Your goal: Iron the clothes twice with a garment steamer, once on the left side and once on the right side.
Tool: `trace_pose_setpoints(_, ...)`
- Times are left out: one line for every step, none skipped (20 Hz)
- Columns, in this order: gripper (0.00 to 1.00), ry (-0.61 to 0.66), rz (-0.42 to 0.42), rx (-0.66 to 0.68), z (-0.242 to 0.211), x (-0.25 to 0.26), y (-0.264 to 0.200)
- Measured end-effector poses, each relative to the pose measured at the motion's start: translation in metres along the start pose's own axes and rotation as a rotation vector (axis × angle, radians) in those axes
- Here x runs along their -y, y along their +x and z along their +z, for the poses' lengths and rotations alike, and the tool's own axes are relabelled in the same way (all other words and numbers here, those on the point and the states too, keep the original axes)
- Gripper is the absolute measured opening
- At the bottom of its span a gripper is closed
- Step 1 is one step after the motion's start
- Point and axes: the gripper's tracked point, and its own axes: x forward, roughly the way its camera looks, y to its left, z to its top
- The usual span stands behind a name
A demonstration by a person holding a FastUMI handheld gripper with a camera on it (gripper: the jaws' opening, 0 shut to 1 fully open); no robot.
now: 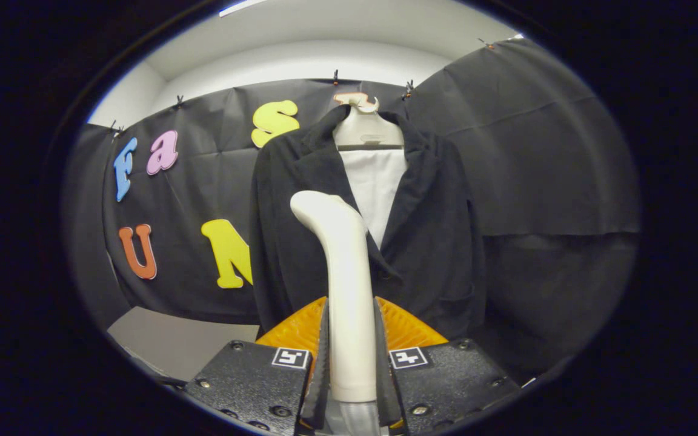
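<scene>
A cream garment steamer (344,284) stands upright between my fingers, its curved head bent toward the left. My gripper (351,357) is shut on its handle, both orange-backed fingers (323,357) pressing its sides. Beyond the steamer a black jacket (434,242) hangs on a pale hanger (366,130), open at the front over a white lining (375,188). The steamer's head is in front of the jacket's left front panel; whether it touches the cloth I cannot tell.
Black cloth covers the booth's walls behind and to the right of the jacket. A grey floor or table patch (173,345) lies low to the left of the fingers. A white ceiling (300,54) shows above the cloth.
</scene>
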Motion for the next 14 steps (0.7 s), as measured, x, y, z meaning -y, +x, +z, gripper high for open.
trace_pose_setpoints(0.35, -0.002, -0.003, -0.009, -0.005, 0.001, -0.001)
trace_pose_setpoints(0.35, -0.003, -0.007, -0.019, -0.01, 0.003, -0.002)
trace_pose_setpoints(0.35, -0.004, -0.011, -0.028, -0.015, 0.005, -0.003)
trace_pose_setpoints(0.35, -0.003, -0.015, -0.038, -0.021, 0.006, -0.004)
trace_pose_setpoints(0.35, -0.002, -0.019, -0.049, -0.027, 0.008, -0.005)
trace_pose_setpoints(0.35, -0.001, -0.023, -0.061, -0.033, 0.01, -0.005)
trace_pose_setpoints(0.35, -0.002, -0.027, -0.073, -0.039, 0.011, -0.007)
trace_pose_setpoints(0.35, -0.005, -0.03, -0.086, -0.047, 0.013, -0.005)
trace_pose_setpoints(0.35, -0.006, -0.035, -0.105, -0.056, 0.015, -0.004)
trace_pose_setpoints(0.35, -0.005, -0.041, -0.127, -0.066, 0.018, -0.003)
trace_pose_setpoints(0.35, -0.002, -0.046, -0.149, -0.075, 0.02, -0.003)
trace_pose_setpoints(0.35, 0.0, -0.052, -0.168, -0.084, 0.022, -0.002)
trace_pose_setpoints(0.35, 0.0, -0.058, -0.183, -0.091, 0.024, 0.0)
trace_pose_setpoints(0.35, -0.002, -0.064, -0.195, -0.099, 0.025, 0.001)
